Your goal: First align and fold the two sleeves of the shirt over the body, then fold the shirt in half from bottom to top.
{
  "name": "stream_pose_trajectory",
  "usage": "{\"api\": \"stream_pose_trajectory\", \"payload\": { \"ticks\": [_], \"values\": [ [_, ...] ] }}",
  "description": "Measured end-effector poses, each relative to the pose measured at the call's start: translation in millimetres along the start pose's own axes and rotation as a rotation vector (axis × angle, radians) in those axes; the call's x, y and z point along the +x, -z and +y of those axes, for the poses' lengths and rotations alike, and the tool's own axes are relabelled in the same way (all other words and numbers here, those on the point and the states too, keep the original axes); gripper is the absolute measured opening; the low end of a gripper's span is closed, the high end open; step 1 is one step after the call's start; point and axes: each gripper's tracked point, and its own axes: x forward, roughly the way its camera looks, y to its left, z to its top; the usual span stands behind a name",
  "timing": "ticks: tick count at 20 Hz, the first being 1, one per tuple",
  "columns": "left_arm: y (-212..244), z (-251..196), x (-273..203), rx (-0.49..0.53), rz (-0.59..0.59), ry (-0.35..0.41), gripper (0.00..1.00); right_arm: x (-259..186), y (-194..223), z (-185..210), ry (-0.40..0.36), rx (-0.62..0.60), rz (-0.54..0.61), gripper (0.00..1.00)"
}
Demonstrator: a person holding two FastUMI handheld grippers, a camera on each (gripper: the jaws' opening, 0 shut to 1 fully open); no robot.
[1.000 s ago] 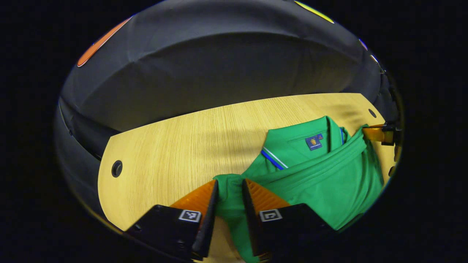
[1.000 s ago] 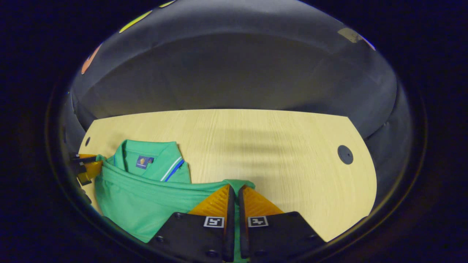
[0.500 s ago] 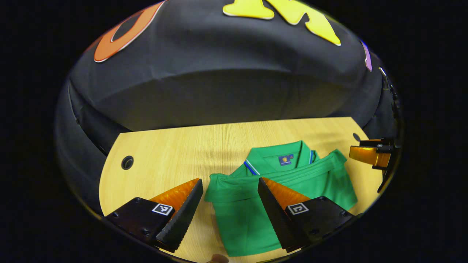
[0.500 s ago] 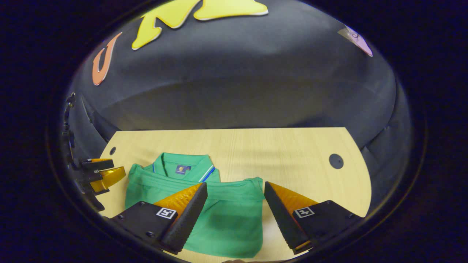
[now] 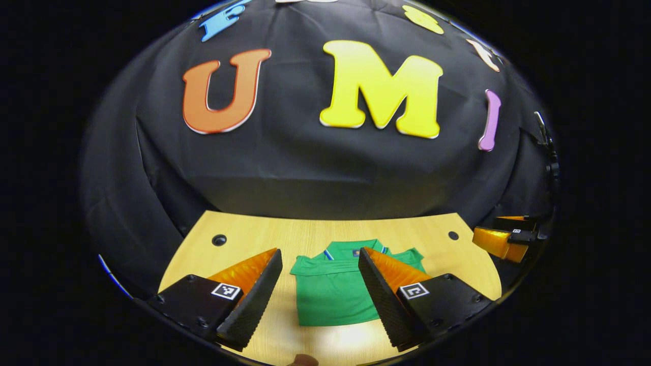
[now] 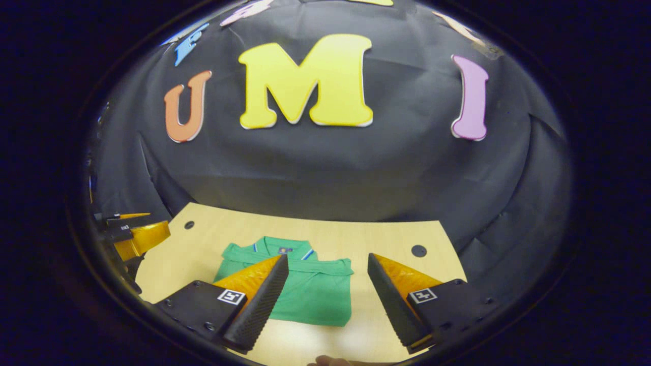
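A green polo shirt (image 5: 333, 292) lies folded into a compact rectangle on the wooden table (image 5: 239, 246), its collar toward the far wall. In the right gripper view the same shirt (image 6: 315, 295) sits left of centre on the table (image 6: 386, 244). My left gripper (image 5: 320, 262) hangs open well above and in front of the shirt, holding nothing. My right gripper (image 6: 328, 264) is open too, raised above the shirt with nothing between its fingers. The right gripper (image 5: 501, 239) shows at the right edge of the left gripper view, and the left gripper (image 6: 135, 236) at the left edge of the right gripper view.
Black cloth walls close the booth behind and beside the table. Round cable holes (image 5: 219, 240) (image 5: 452, 235) sit near the far corners; one hole (image 6: 418, 250) lies right of the shirt. A fingertip (image 5: 304, 360) shows at the bottom edge.
Both grippers let go of the shirt's hem, opened, and pulled up and back from the table. The shirt now lies folded in half and looks smaller and farther away.
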Motion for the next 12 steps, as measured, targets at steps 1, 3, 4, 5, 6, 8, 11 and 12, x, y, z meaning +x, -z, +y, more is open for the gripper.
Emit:
{"api": "stream_pose_trajectory", "payload": {
  "ticks": [1,3,4,5,6,8,11,12],
  "values": [
    [-8.9,1.1,-19.2,0.021,-0.026,-0.014,0.98,-19.1,-8.8,3.6,0.003,-0.009,-0.043,0.98],
    [-23.4,-3.2,-51.3,0.028,-0.081,-0.020,0.97,-56.0,-19.8,14.8,0.002,-0.021,-0.111,0.98],
    [-28.9,-6.8,-67.7,0.024,-0.102,-0.017,0.97,-72.8,-23.1,19.2,-0.004,-0.034,-0.140,0.98],
    [-34.2,-10.6,-82.5,0.020,-0.121,-0.014,0.97,-89.0,-25.3,21.6,-0.007,-0.049,-0.169,0.98],
    [-35.5,-12.3,-96.1,0.017,-0.138,-0.014,0.97,-103.0,-29.1,24.4,-0.007,-0.056,-0.202,1.00],
    [-36.1,-17.4,-119.9,-0.005,-0.159,-0.015,0.97,-132.7,-33.2,27.5,-0.015,-0.055,-0.261,0.98],
    [-28.1,-19.6,-153.0,-0.014,-0.193,-0.034,0.97,-171.7,-40.8,22.3,0.023,-0.039,-0.359,0.98],
    [-24.3,-21.6,-161.2,-0.024,-0.196,-0.037,0.97,-183.6,-41.3,21.8,0.030,-0.035,-0.393,0.98]
  ]
}}
